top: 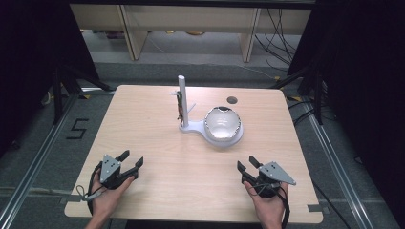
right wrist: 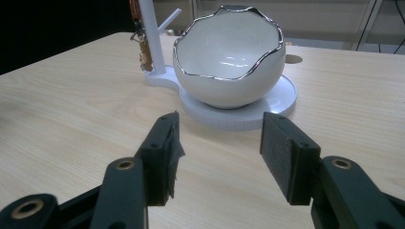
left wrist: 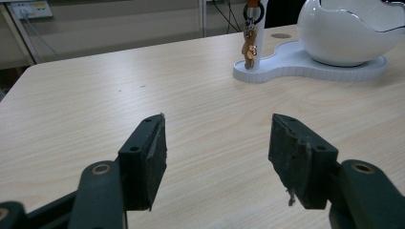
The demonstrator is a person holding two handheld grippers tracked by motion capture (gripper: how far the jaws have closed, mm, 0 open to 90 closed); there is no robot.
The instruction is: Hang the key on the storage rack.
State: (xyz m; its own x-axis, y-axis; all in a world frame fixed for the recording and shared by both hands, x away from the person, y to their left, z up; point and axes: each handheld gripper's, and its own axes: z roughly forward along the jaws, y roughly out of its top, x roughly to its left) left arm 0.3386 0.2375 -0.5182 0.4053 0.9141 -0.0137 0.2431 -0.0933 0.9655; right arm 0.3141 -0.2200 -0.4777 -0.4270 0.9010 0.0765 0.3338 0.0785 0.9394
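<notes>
- The left gripper [top: 132,161] was held at the near left of the table [top: 157,138], jaws spread apart and nothing gripped.
- The right gripper [top: 247,163] was held at the near right, jaws likewise spread and nothing gripped.
- A white bowl [top: 222,123] with a jagged rim was seated on a white stand [top: 193,127] near the table's far centre.
- A keychain [left wrist: 249,36] was hung beside the stand's upright post [top: 183,98].

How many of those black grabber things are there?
2. The left hand-held gripper is near the table's front left corner, and the right hand-held gripper near its front right corner. Both are open.
</notes>
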